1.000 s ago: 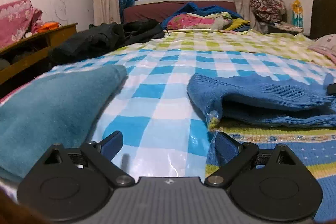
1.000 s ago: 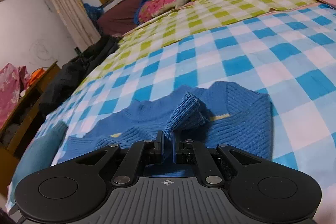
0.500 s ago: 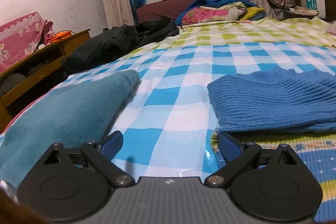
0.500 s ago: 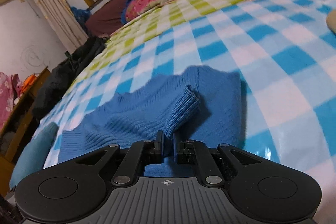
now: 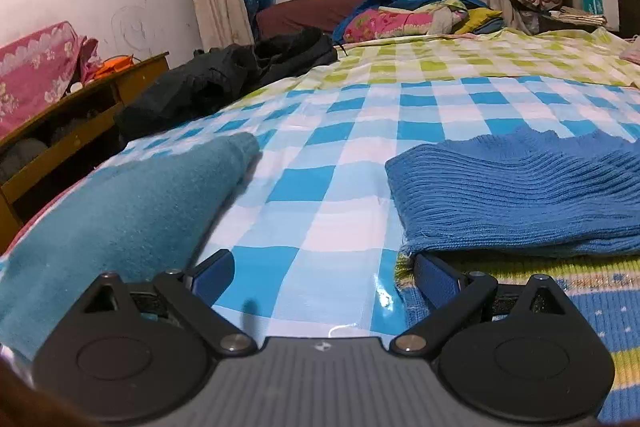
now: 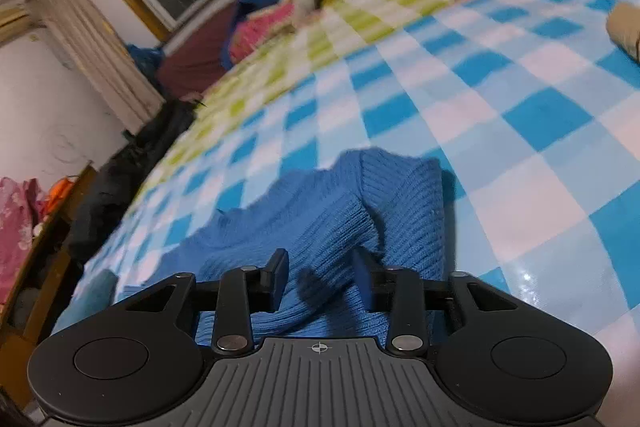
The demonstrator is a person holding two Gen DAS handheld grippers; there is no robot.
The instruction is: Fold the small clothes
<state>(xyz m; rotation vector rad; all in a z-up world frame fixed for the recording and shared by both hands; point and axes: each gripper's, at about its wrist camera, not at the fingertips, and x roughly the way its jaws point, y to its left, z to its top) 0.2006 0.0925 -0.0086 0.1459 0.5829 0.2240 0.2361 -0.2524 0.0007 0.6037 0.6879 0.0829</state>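
The blue knit sweater (image 6: 320, 223) lies on the checked blue-and-white sheet (image 6: 500, 155) of the bed, folded over on itself, with one ribbed sleeve doubled across its middle. A second ago the right gripper (image 6: 320, 277) was pinched tight on that sleeve; now its jaws are opening, the two fingers stand clearly apart, and the knit sits loose between them without either pad pressing on it. The sleeve, which stood up in a raised fold earlier, has sunk flatter onto the body of the garment. In the left wrist view the sweater (image 5: 520, 195) shows as a smooth folded edge to the right, where a second ago a bunched cuff and a yellow trim stuck out, and it rests on a striped knit piece (image 5: 592, 307) in green, yellow and blue. The left gripper (image 5: 324, 279) is spread wide as before, holding nothing, bare sheet between its fingers, its right finger (image 5: 436, 279) just at the sweater's near corner. A teal folded cloth (image 5: 120, 211) lies to the left, apart from the sweater
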